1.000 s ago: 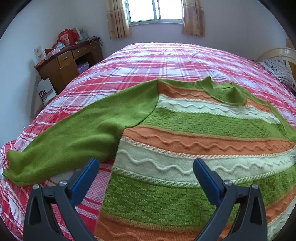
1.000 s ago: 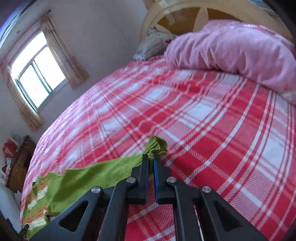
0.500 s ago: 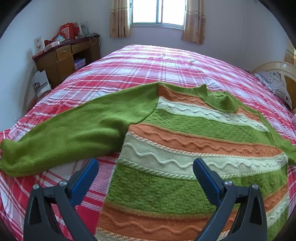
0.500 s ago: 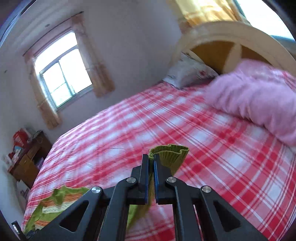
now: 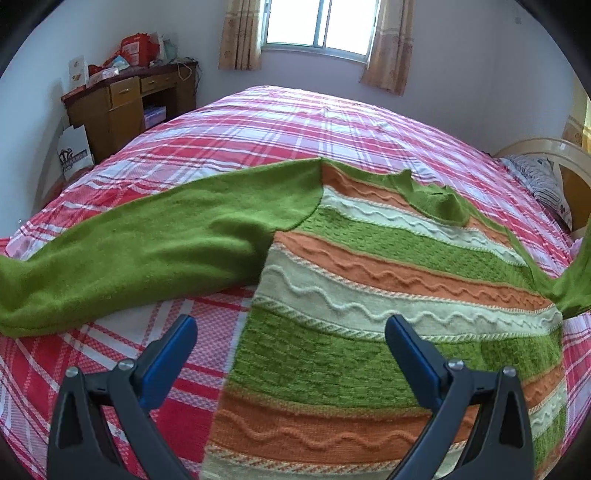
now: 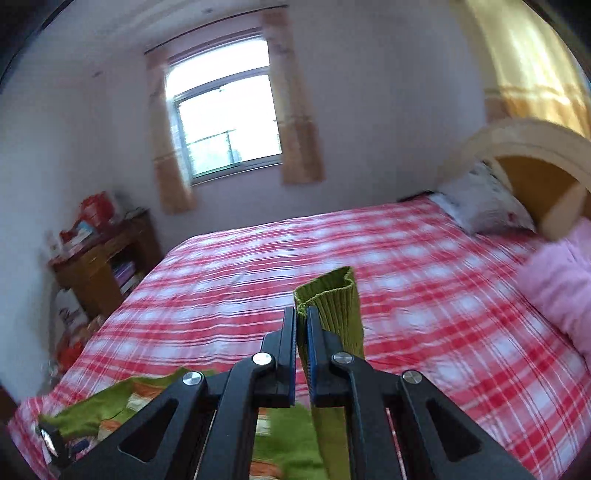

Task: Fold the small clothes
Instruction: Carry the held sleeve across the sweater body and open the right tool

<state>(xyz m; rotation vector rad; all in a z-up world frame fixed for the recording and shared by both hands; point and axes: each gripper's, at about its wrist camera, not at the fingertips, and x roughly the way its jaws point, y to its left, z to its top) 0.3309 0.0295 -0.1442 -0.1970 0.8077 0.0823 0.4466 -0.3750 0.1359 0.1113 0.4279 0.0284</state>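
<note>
Overhead, left hand-held gripper (image 5: 290, 341) agape above sweater (image 5: 369, 295); right hand-held gripper (image 6: 301, 325) pinching cuff (image 6: 332, 299).

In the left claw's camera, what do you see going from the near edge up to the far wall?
Left claw, open → striped sweater → bare plaid bedspread → window.
</note>
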